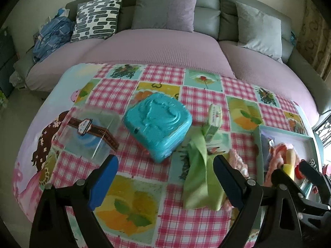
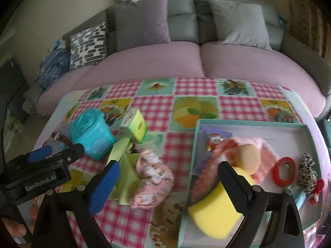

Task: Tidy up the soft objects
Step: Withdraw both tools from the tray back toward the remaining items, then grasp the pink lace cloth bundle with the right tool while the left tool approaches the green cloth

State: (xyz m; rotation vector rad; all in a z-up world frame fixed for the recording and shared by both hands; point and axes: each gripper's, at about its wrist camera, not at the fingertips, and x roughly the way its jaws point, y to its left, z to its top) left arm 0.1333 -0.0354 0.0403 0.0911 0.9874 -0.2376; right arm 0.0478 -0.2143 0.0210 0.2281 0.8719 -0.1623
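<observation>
My left gripper (image 1: 165, 183) hangs open over the checked tablecloth (image 1: 128, 165), with a crumpled green cloth (image 1: 198, 175) lying by its right finger. A teal hard case (image 1: 157, 124) sits just ahead of it. My right gripper (image 2: 167, 180) is open too. Under it lie a pink printed cloth (image 2: 154, 183) and a yellow sponge (image 2: 215, 208) resting on the near corner of the box tray (image 2: 248, 122), against the right finger. In the tray lie a pink fluffy piece (image 2: 266, 155), a round beige puff (image 2: 248, 159), a red ring (image 2: 283, 171) and a leopard scrunchie (image 2: 308, 171).
A clear plastic box (image 1: 89, 132) stands left of the teal case, and a green tissue pack (image 1: 213, 122) leans to its right. The left gripper (image 2: 60, 152) shows at the left in the right wrist view. Behind the table runs a sofa (image 1: 165, 47) with cushions.
</observation>
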